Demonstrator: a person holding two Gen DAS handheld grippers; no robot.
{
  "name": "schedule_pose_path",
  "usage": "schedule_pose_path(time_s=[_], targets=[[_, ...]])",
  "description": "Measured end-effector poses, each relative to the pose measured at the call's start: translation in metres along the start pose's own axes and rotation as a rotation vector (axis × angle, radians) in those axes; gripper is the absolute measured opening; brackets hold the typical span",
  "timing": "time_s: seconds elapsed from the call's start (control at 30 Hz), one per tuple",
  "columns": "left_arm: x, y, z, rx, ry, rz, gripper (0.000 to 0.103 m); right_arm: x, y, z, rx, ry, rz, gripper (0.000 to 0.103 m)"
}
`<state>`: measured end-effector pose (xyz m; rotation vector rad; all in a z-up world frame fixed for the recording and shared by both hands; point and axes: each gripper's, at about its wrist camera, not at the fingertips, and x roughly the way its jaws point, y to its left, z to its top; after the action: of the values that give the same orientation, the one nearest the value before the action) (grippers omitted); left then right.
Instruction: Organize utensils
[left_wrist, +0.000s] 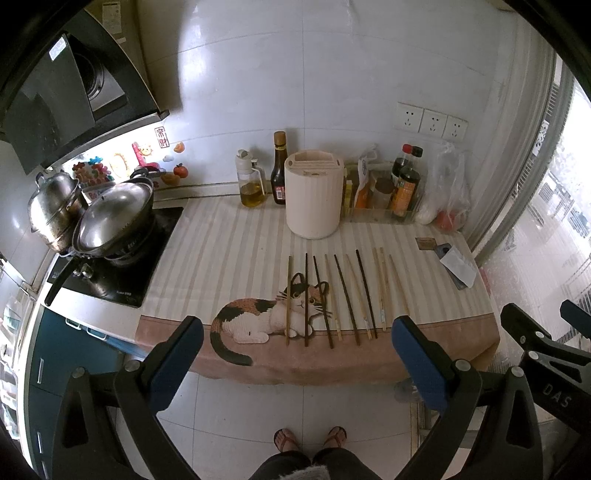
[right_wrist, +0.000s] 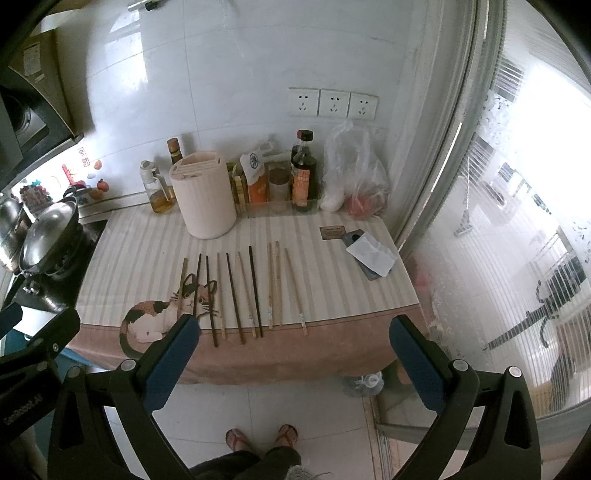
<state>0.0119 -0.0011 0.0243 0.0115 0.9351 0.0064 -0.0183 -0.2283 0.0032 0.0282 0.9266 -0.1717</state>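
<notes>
Both tools (left_wrist: 297, 334) (right_wrist: 295, 332) agape, empty — hovering before chopsticks (left_wrist: 347, 295).

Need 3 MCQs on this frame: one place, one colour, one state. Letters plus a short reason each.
1. Where does the cream utensil holder stand?
A. behind the row of chopsticks, near the wall
B. on the stove
C. on the floor

2. What colour are the pads of the left hand-held gripper?
A. red
B. blue
C. white

3. What state is the right hand-held gripper in?
A. shut on a chopstick
B. shut and empty
C. open and empty

Answers:
1. A: the holder sits on the striped cloth beyond the chopsticks' far ends, beside the bottles at the wall.
2. B: both inner pads show blue in the left wrist view.
3. C: its fingers stand wide apart with nothing between them, in front of the counter's near edge.
</notes>
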Motion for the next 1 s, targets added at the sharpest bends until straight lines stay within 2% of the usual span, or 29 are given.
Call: schedule_pose_path(time_s=[1.0], targets=[[-0.0002,0.0,-0.0017,0.0,-0.011,0.003,0.103,-0.0041,-0.0006,0.0028,0.002,-0.008,-0.001,0.103]])
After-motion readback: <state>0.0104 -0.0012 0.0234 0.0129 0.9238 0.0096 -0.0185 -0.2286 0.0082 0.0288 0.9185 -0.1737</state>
